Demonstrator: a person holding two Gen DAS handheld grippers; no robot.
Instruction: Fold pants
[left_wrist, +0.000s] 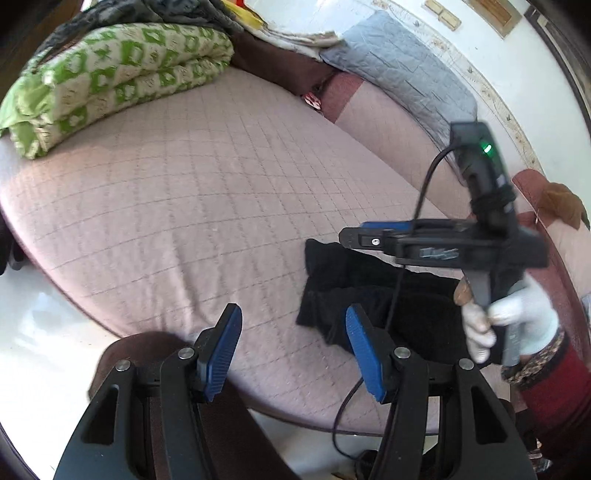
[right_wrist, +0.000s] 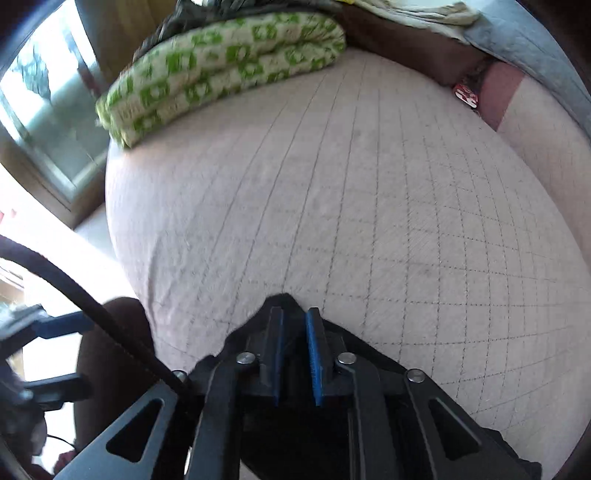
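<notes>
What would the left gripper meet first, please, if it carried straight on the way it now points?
Probably the pink quilted bed cover: the open left gripper aims at bare cover just left of the black pants. Depth is unclear.

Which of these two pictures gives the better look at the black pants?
The left wrist view. There the black pants lie bunched on the pink quilted bed, partly behind the right tongs. The right wrist view shows only a dark scrap of them around its nearly closed tongs.
</notes>
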